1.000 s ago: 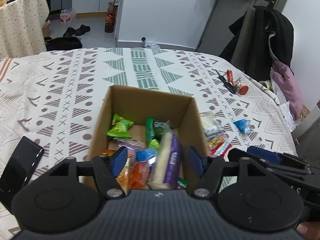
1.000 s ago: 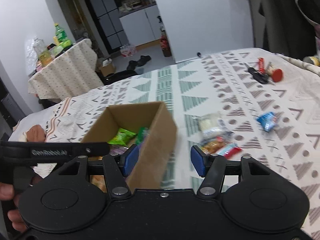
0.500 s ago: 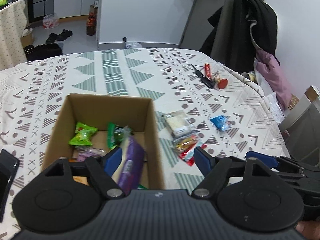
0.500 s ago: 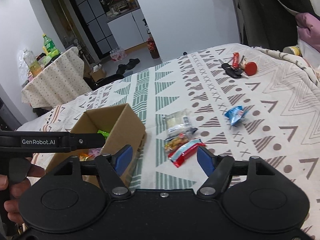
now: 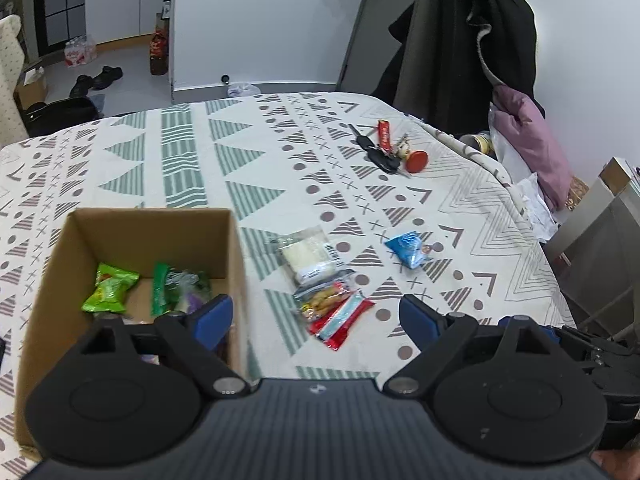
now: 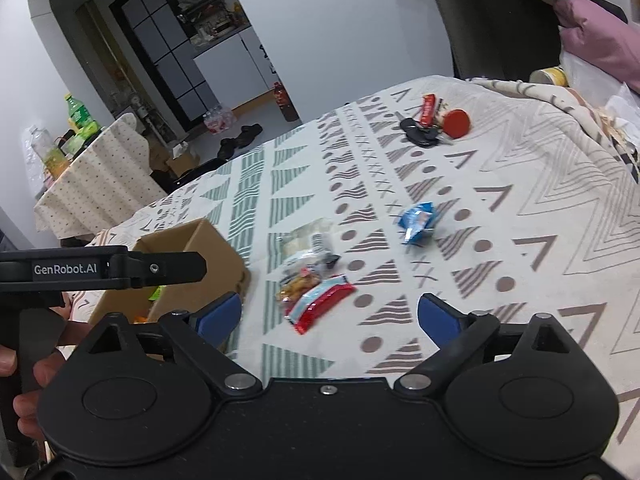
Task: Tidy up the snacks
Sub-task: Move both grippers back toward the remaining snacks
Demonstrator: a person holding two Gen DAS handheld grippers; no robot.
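Observation:
A cardboard box [image 5: 236,256] [image 6: 208,276] stands on the patterned cloth and holds several snack packets, a green one [image 5: 110,286] among them. To its right lie a white rice-cake pack [image 5: 310,258], an orange snack bag [image 5: 324,300] [image 6: 298,280] and a red-and-blue bar [image 5: 342,320] [image 6: 320,298]. A blue packet [image 5: 408,248] [image 6: 418,220] sits farther right. My left gripper [image 5: 316,318] is open, its left finger over the box's near right corner. My right gripper [image 6: 328,314] is open just short of the red bar. Neither holds anything.
Keys with a red tag and a red disc [image 5: 394,152] [image 6: 436,124] lie at the far right of the table. A chair draped with dark and pink clothing [image 5: 480,60] stands beyond the table's right edge. A hand [image 6: 20,396] holds the left gripper's handle.
Both grippers swung right, from over the box toward the loose snacks on the cloth. The phone at the left has dropped out of view. Both stay open.

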